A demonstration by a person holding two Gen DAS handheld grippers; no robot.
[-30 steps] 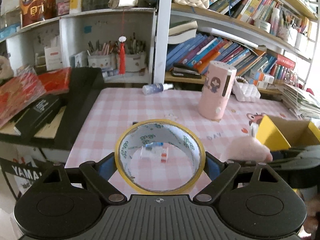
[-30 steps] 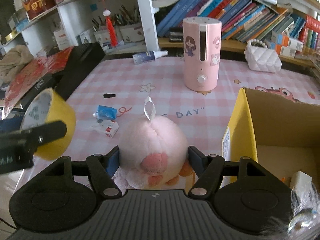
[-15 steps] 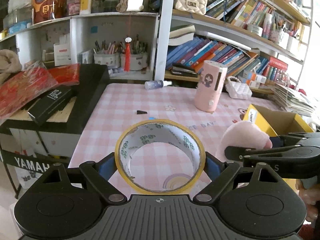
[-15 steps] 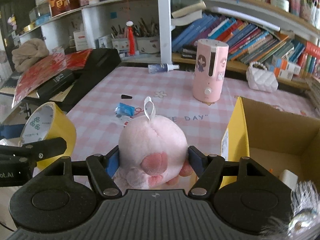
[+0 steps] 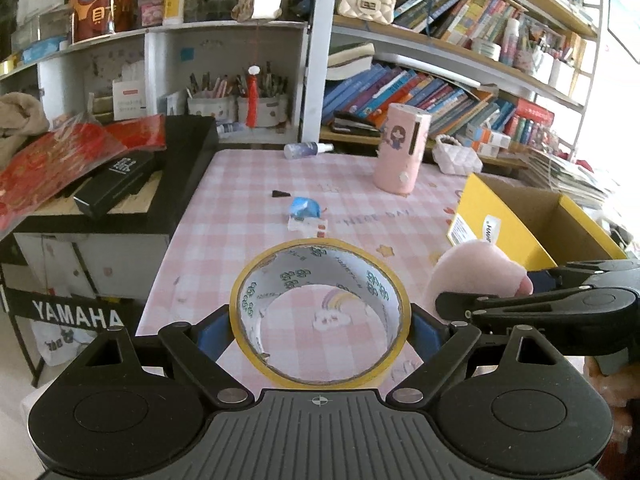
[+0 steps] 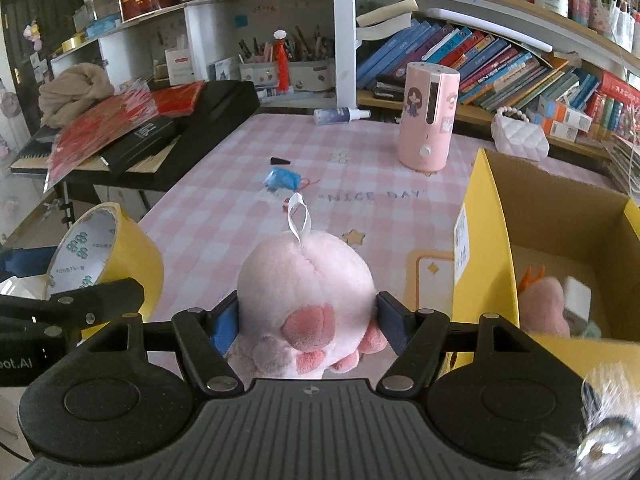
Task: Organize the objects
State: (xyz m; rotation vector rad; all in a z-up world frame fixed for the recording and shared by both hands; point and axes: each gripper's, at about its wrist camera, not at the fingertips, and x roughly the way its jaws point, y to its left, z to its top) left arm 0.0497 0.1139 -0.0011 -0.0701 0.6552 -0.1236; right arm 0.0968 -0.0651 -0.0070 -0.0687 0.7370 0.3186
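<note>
My left gripper [image 5: 320,326] is shut on a yellow tape roll [image 5: 256,288], held above the near edge of the pink checked table [image 5: 248,200]. The same tape roll [image 6: 132,252] shows at the left of the right wrist view. My right gripper [image 6: 307,314] is shut on a pink plush paw toy [image 6: 308,280] with a white loop, just left of the yellow cardboard box [image 6: 486,240]. In the left wrist view the plush toy [image 5: 476,276] and the box [image 5: 496,224] lie to the right. Inside the box I see another pink plush [image 6: 546,304].
On the table stand a pink cylinder device [image 6: 428,116], a small blue packet [image 6: 283,178], a black cap [image 6: 280,160], a spray bottle [image 6: 340,114] and a white quilted purse [image 6: 518,138]. A black keyboard [image 5: 180,168] with red packets borders the left. Bookshelves fill the back.
Both grippers have drawn back from the table together, each keeping its object; the table and shelves look farther away, and the box interior has come into the right wrist view.
</note>
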